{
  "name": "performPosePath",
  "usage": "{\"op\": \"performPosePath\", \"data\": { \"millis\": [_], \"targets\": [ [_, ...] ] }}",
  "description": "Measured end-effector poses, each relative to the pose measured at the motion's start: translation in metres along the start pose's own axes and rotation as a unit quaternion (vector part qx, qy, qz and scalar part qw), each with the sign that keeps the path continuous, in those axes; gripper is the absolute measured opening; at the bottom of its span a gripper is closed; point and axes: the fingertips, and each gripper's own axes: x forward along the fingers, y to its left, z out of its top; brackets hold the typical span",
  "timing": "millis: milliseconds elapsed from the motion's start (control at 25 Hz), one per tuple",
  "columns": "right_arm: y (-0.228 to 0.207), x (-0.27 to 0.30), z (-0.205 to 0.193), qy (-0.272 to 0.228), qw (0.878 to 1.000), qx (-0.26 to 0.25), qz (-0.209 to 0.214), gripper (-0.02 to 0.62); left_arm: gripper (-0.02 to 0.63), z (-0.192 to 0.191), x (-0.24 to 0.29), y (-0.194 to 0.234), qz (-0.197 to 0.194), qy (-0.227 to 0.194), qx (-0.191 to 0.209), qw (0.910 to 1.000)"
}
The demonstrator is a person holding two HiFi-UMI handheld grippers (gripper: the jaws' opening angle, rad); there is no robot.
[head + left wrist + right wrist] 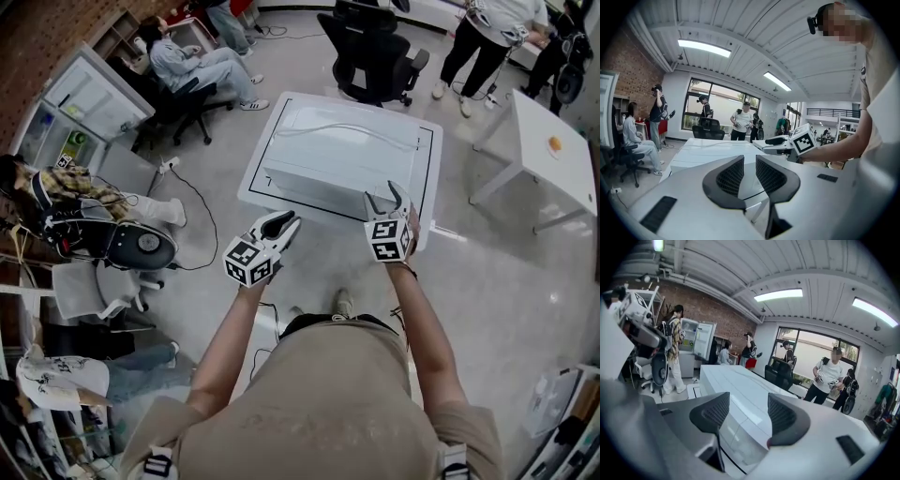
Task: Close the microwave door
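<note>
The white microwave [337, 159] stands on a white table [427, 159] straight ahead of me, its front toward me. From above the door looks flush with the body. My left gripper [292, 221] hovers off the table's near edge, left of the microwave's front; its jaws stand a narrow gap apart with nothing between them [750, 161]. My right gripper [384, 195] is raised over the microwave's near right corner, jaws wide and empty. In the right gripper view [747, 408] the microwave's top [740, 385] runs away between the fingers.
A black office chair [375, 52] stands beyond the table. A second white table [544, 159] with a small orange thing [554, 143] is at the right. Seated people, a fridge [84, 94] and a floor cable [202, 211] fill the left side. Other people stand at the back.
</note>
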Motion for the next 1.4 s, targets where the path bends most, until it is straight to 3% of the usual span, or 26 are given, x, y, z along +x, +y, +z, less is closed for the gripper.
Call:
{"op": "performPosePath", "data": {
  "millis": [360, 560, 960, 1400],
  "targets": [
    [-0.009, -0.069, 0.081, -0.128, 0.99, 0.051, 0.026, 0.262, 0.075, 0.049, -0.022, 0.004, -0.007, -0.053, 0.025, 0.9983],
    [0.014, -0.115, 0.116, -0.183, 0.981, 0.057, 0.024, 0.22, 0.075, 0.064, -0.059, 0.007, -0.02, -0.065, 0.033, 0.9971],
    [0.04, -0.17, 0.144, -0.226, 0.973, 0.043, -0.032, 0.176, 0.075, 0.084, -0.117, 0.03, -0.031, -0.095, 0.047, 0.9938],
    [0.082, -0.189, 0.121, -0.2, 0.977, 0.043, -0.055, 0.176, 0.075, 0.059, -0.152, 0.056, -0.041, -0.093, 0.04, 0.994]
  ]
}}
